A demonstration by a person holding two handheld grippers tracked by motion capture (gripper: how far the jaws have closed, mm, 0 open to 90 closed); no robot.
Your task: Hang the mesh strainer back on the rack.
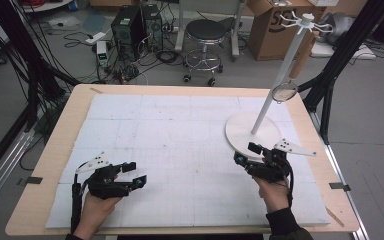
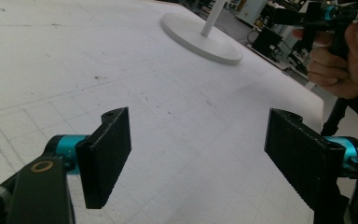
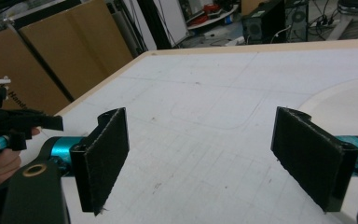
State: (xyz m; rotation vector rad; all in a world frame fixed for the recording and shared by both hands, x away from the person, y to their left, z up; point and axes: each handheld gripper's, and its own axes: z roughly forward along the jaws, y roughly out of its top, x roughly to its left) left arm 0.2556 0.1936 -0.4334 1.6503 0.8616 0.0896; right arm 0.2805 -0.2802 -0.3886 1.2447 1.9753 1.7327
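In the high view, a wooden table (image 1: 45, 165) covered by a white gridded mat (image 1: 180, 150) is seen. The left gripper (image 1: 134, 174) is held low in the lower left of the frame, its jaws spread apart with nothing between them. The right gripper (image 1: 247, 152) is held at the lower right, jaws likewise apart and empty, just beside the round base of a white hook stand (image 1: 252, 132), whose pole leans up toward the upper right. A small round mirror-like disc (image 1: 284, 92) is seen on the pole. Large dark characters are printed on a cardboard box (image 1: 272, 30) at the top right, but they cannot be read for certain. Wide bare mat is left between the two grippers and toward the far edge.

In the left gripper view, the two black jaws are shown well apart over bare mat. The stand's base (image 2: 200, 35) lies at the upper centre, near the mat's right edge, and the right gripper (image 2: 307, 18) is held at the upper right.

In the right gripper view, the jaws stand wide and empty. The rim of the base (image 3: 349, 102) is cut off at the right edge; the left gripper (image 3: 9, 123) is seen at the left. Partial lettering on a brown carton (image 3: 23, 84) is illegible.
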